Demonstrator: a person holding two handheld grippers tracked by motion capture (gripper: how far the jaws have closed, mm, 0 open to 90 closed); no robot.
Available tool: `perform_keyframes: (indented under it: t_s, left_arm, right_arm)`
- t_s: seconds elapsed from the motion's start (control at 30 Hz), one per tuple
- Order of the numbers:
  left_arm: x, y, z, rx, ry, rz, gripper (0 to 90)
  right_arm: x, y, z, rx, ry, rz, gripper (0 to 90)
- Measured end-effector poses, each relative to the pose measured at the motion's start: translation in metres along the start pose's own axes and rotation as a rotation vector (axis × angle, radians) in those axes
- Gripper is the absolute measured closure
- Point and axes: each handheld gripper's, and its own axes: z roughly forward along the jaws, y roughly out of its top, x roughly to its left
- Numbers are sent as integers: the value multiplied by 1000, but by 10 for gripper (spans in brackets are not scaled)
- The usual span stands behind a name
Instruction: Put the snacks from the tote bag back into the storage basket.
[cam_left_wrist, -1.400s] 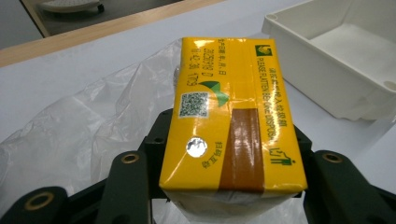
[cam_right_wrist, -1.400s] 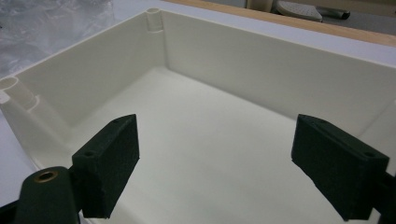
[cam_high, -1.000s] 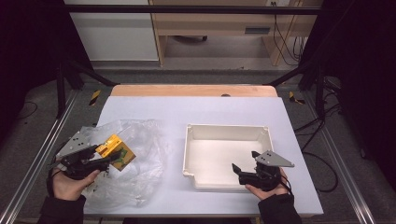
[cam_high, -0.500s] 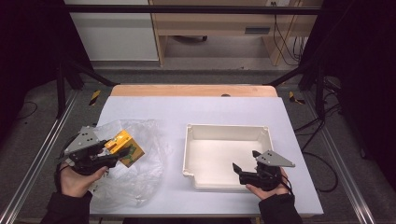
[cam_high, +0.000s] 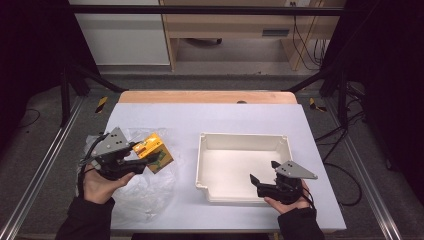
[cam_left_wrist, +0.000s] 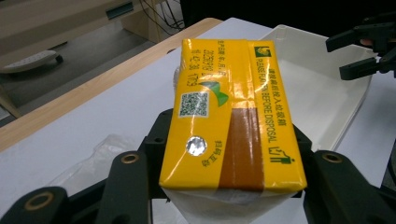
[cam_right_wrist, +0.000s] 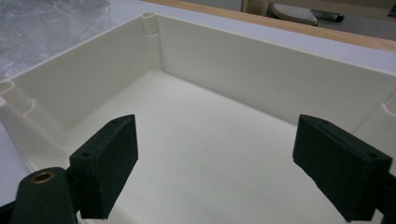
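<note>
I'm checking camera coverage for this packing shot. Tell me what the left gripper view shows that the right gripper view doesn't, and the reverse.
Left gripper view: the yellow carton clamped in the left claw, with its QR code and foil straw seal; the right claw hovers farther off at the tray's rim, and crinkled plastic wrap lies below on the table.

Right gripper view: the tray's bare inside, its floor and far wall, framed by the right claw's own open jaws, nothing between them.

Both: the white tray, the white table and its wooden far edge.
</note>
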Motion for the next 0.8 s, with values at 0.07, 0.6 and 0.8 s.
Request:
perform_keyframes:
  t_s: [0.07,0.6,0.8]
  left_arm:
    - [-3,4,3,0,-10,9,506]
    - [-23,26,43,26,-98,74,507]
    - [-32,34,56,27,-139,95,507]
  right_arm:
    - [0,0,0,0,0,0,143]
    - [-1,1,-2,-8,-3,6,141]
    - [-1,1,-1,-5,-5,7,142]
